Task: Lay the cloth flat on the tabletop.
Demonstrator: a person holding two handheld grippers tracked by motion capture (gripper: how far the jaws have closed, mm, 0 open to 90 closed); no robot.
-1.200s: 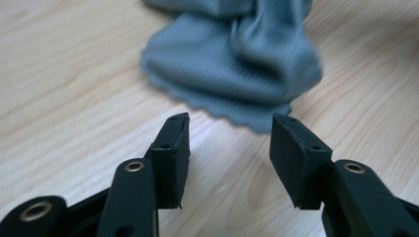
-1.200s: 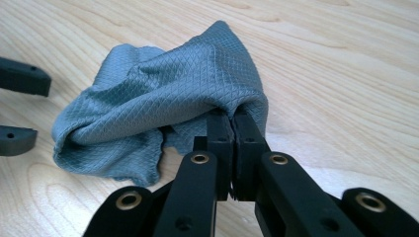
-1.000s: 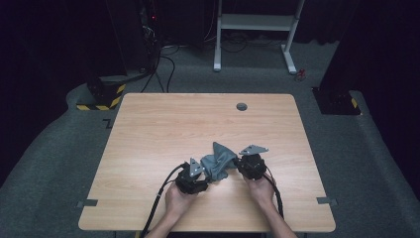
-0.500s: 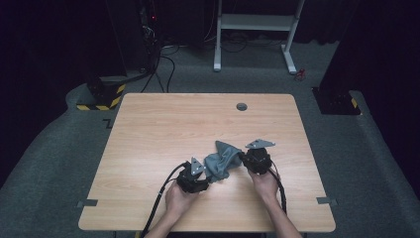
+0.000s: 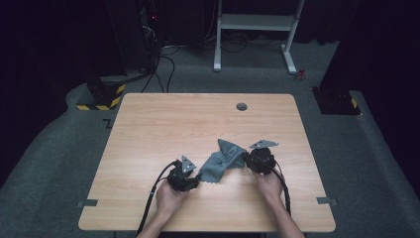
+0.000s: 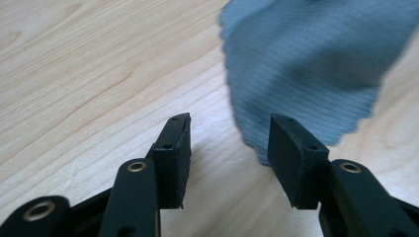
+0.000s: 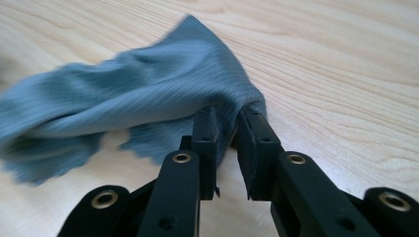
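A grey-blue ribbed cloth (image 5: pixel 223 161) lies crumpled on the wooden table (image 5: pixel 173 124), stretched between my two grippers. My left gripper (image 5: pixel 198 174) rests low on the table at the cloth's left end. In the left gripper view its jaws (image 6: pixel 230 133) stand wide apart, with the cloth's scalloped edge (image 6: pixel 306 54) just beyond the right fingertip and bare wood between them. My right gripper (image 5: pixel 246 159) is at the cloth's right end. Its jaws (image 7: pixel 227 118) have just been opening; a narrow gap shows, and a bunched corner of the cloth (image 7: pixel 148 84) still sits between the tips.
A round cable hole (image 5: pixel 241 106) is near the table's far edge. Behind the table stand a white metal frame (image 5: pixel 252 22) and cables on the grey floor. A yellow-and-black striped base (image 5: pixel 101 96) sits off the far left corner.
My right gripper shifted slightly right, pulling the cloth's corner with it, so the cloth spread out longer. The left gripper stayed put.
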